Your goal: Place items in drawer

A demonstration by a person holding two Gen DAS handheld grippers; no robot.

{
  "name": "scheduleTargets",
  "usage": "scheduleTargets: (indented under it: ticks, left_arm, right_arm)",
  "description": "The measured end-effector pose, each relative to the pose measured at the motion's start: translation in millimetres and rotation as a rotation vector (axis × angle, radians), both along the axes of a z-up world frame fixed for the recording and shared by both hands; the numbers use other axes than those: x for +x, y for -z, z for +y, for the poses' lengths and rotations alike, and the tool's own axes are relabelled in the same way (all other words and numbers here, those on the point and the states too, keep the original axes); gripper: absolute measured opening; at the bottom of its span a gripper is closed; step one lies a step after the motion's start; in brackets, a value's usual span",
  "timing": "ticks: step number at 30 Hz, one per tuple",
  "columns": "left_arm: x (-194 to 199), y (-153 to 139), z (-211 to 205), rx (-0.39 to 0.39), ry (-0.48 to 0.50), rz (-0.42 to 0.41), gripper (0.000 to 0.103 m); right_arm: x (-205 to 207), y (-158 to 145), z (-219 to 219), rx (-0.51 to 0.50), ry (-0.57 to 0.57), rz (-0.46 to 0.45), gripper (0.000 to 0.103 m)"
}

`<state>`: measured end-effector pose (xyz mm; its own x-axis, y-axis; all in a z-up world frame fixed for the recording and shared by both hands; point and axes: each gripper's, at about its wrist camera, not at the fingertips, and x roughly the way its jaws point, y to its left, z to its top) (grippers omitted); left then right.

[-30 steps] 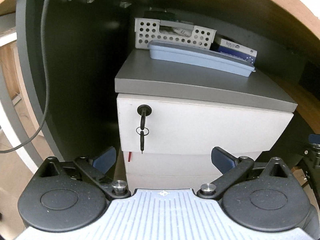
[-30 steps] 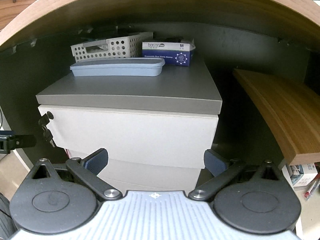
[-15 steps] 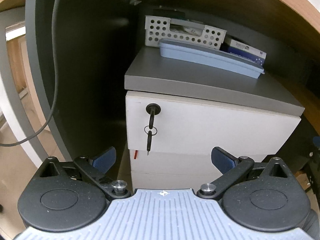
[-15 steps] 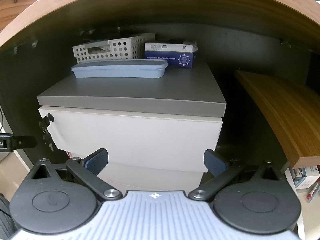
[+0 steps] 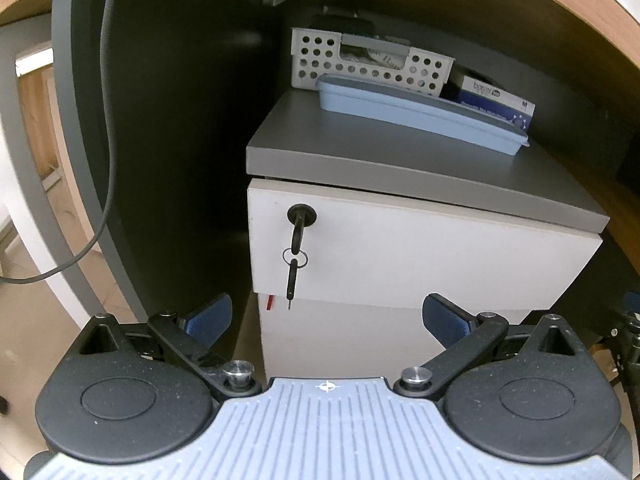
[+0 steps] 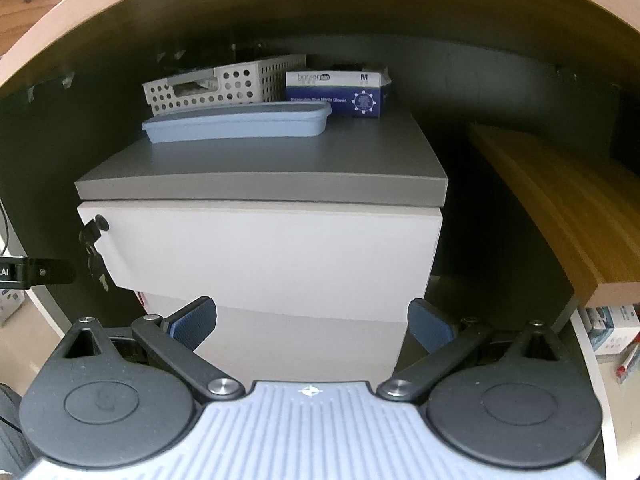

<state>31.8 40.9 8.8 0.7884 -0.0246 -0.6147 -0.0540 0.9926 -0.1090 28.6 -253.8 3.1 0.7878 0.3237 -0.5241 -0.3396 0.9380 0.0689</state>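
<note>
A white drawer cabinet with a grey top (image 5: 400,160) (image 6: 260,180) stands under a wooden desk. Its top drawer (image 5: 420,252) (image 6: 272,256) is closed, with a key (image 5: 298,232) (image 6: 94,236) hanging in the lock at its left. On the top lie a flat blue case (image 5: 416,114) (image 6: 240,122), a white perforated basket (image 5: 368,64) (image 6: 224,88) and a blue glove box (image 5: 496,102) (image 6: 336,94). My left gripper (image 5: 328,318) is open and empty in front of the lower drawers. My right gripper (image 6: 312,320) is open and empty, level with the drawer fronts.
The dark desk side panel (image 5: 168,140) stands close to the left of the cabinet, with a grey cable (image 5: 108,120) hanging by it. A wooden shelf board (image 6: 560,208) juts out to the right. Boxes and pens (image 6: 616,332) lie below that board.
Both grippers have drawn back a little from the cabinet, and the left view has shifted left so the cabinet sits further right. Both stay open and empty.
</note>
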Motion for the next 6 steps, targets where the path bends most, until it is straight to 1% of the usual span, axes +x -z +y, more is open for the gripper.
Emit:
scheduleTargets:
  ticks: [6]
  left_arm:
    - [-3.5,5.4,-2.6,-0.012,0.010,0.032,0.102]
  right_arm:
    - [-5.9,6.0,1.6,-0.002,-0.007,0.017,0.103]
